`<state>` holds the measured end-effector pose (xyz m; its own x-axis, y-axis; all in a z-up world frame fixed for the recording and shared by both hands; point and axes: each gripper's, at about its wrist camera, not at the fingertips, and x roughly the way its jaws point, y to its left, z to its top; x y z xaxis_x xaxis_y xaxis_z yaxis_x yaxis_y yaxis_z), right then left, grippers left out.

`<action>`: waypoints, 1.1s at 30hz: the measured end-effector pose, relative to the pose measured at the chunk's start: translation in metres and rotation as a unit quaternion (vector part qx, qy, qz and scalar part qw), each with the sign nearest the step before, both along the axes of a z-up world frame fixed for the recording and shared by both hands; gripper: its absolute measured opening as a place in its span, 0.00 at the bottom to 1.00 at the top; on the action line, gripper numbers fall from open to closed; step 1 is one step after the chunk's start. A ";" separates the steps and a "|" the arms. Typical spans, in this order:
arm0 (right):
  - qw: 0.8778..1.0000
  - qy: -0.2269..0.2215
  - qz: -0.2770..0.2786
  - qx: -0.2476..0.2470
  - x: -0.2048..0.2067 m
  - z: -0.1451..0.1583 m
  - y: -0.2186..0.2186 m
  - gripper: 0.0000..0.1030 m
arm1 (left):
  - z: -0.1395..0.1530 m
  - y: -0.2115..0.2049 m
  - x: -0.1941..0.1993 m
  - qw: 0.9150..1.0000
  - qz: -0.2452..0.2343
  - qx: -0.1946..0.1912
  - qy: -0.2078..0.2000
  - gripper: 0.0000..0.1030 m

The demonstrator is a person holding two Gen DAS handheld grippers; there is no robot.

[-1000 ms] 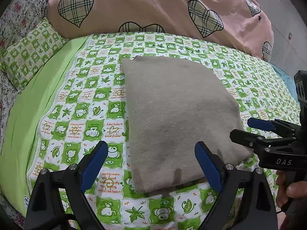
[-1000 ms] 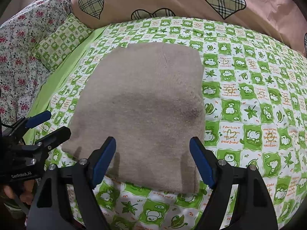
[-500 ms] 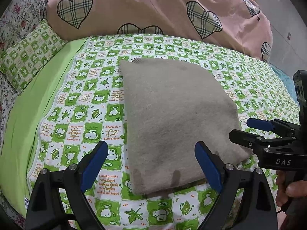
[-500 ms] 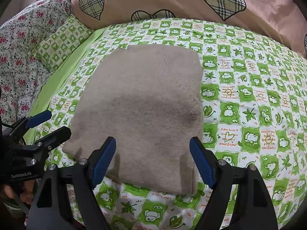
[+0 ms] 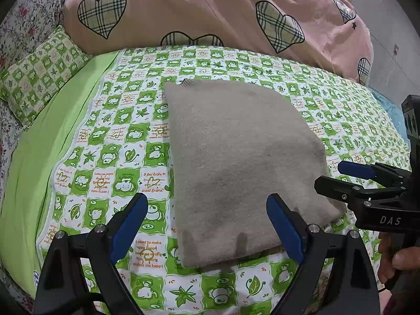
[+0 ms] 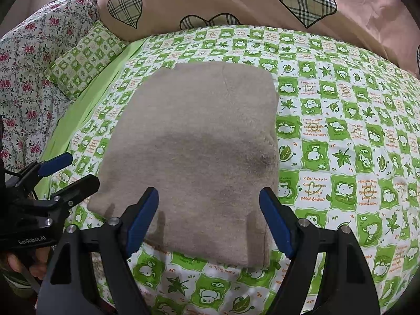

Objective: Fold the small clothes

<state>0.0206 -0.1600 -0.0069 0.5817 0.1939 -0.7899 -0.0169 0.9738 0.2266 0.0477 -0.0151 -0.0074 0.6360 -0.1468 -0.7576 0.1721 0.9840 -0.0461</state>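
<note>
A folded grey-brown fleece garment lies flat on the green checked bedsheet; it also shows in the right wrist view. My left gripper is open and empty, hovering just above the garment's near left edge. My right gripper is open and empty above the garment's near right part. The right gripper also appears at the right of the left wrist view, and the left gripper at the left of the right wrist view, both with jaws apart.
A pink duvet with plaid hearts is piled at the back. A green checked pillow and floral bedding lie at the left. A plain green strip of sheet runs along the left.
Both grippers have pulled back and up slightly, so the garment sits a little farther away in each view. The garment has not moved and the jaws stay open.
</note>
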 end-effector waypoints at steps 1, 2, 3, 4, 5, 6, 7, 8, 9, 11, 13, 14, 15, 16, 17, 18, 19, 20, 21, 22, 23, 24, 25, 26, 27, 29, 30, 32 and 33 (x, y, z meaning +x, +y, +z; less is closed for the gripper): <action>1.000 0.000 0.000 0.001 0.000 0.000 -0.001 0.77 | 0.000 0.000 0.000 1.000 0.001 0.001 0.000 0.89; 1.000 0.001 0.001 0.002 0.000 0.000 0.000 0.77 | 0.000 0.000 0.001 1.000 0.002 0.002 -0.001 0.89; 1.000 0.000 0.001 0.002 0.000 0.000 0.000 0.77 | 0.000 0.000 0.001 1.000 0.003 0.002 -0.001 0.89; 1.000 0.000 0.002 0.002 0.000 0.000 -0.001 0.77 | 0.000 0.000 0.002 1.000 0.002 0.001 0.000 0.89; 1.000 -0.001 0.002 0.001 0.000 0.001 -0.001 0.77 | 0.000 0.000 0.002 1.000 0.003 0.002 -0.001 0.89; 1.000 -0.001 0.001 0.001 0.000 0.001 -0.002 0.77 | 0.001 0.000 0.002 1.000 0.003 0.002 -0.002 0.89; 1.000 -0.001 0.001 0.002 0.000 0.002 -0.002 0.77 | 0.001 0.000 0.002 1.000 0.003 0.002 -0.002 0.89; 1.000 -0.002 0.000 0.002 0.000 0.002 -0.003 0.77 | 0.002 0.000 0.002 1.000 0.003 0.002 -0.002 0.89; 1.000 -0.002 0.000 0.002 0.000 0.002 -0.003 0.77 | 0.002 0.000 0.002 1.000 0.003 0.003 -0.003 0.89; 1.000 -0.002 0.000 0.002 0.001 0.002 -0.003 0.77 | 0.003 0.000 0.002 1.000 0.003 0.003 -0.004 0.90; 1.000 -0.002 0.001 0.001 0.000 0.002 -0.003 0.77 | 0.003 0.000 0.002 1.000 0.004 0.004 -0.005 0.89; 1.000 -0.003 0.001 0.001 0.000 0.002 -0.003 0.77 | 0.004 0.000 0.002 1.000 0.004 0.003 -0.005 0.89; 1.000 -0.002 0.001 0.002 0.000 0.002 -0.003 0.77 | 0.004 0.001 0.002 1.000 0.004 0.003 -0.005 0.89; 1.000 -0.002 0.001 0.002 -0.001 0.002 -0.003 0.77 | 0.004 0.001 0.002 1.000 0.004 0.003 -0.006 0.89; 1.000 -0.002 0.000 0.001 -0.001 0.002 -0.003 0.77 | 0.004 0.001 0.002 1.000 0.005 0.003 -0.006 0.89; 1.000 -0.002 0.001 0.001 0.000 0.002 -0.003 0.77 | 0.004 0.001 0.002 1.000 0.004 0.003 -0.006 0.89; 1.000 -0.002 0.001 0.001 0.000 0.002 -0.003 0.77 | 0.004 0.001 0.002 1.000 0.004 0.003 -0.006 0.89; 1.000 -0.002 0.000 0.001 -0.001 0.002 -0.003 0.77 | 0.004 0.001 0.002 1.000 0.004 0.003 -0.006 0.89; 1.000 -0.002 0.000 0.001 -0.001 0.003 -0.003 0.77 | 0.005 0.001 0.002 1.000 0.005 0.003 -0.006 0.89; 1.000 -0.002 0.001 0.001 0.000 0.002 -0.004 0.77 | 0.004 0.001 0.002 1.000 0.005 0.003 -0.006 0.89; 1.000 -0.002 0.000 0.001 0.000 0.002 -0.004 0.77 | 0.004 0.001 0.002 1.000 0.005 0.003 -0.006 0.89; 1.000 -0.001 0.000 0.000 0.000 0.002 -0.004 0.77 | 0.004 0.001 0.002 1.000 0.006 0.003 -0.006 0.89; 1.000 -0.002 0.001 0.001 0.000 0.002 -0.004 0.77 | 0.004 0.001 0.002 1.000 0.005 0.002 -0.006 0.89; 1.000 -0.002 0.001 0.001 0.000 0.002 -0.005 0.77 | 0.004 0.001 0.002 1.000 0.006 0.003 -0.006 0.89; 1.000 -0.002 0.001 0.001 0.001 0.002 -0.004 0.77 | 0.004 0.001 0.002 1.000 0.006 0.004 -0.006 0.89; 1.000 -0.001 0.002 0.000 0.000 0.002 -0.004 0.77 | 0.003 0.001 0.004 1.000 0.006 0.001 -0.003 0.89; 1.000 -0.001 0.002 -0.001 0.001 0.002 -0.004 0.77 | 0.003 0.001 0.005 1.000 0.005 0.000 -0.002 0.89; 1.000 -0.002 0.002 0.000 0.001 0.002 -0.005 0.77 | 0.002 0.002 0.006 1.000 0.009 -0.005 0.000 0.89; 1.000 -0.001 0.001 0.000 0.001 0.002 -0.005 0.77 | 0.002 0.003 0.008 1.000 0.008 -0.007 0.001 0.89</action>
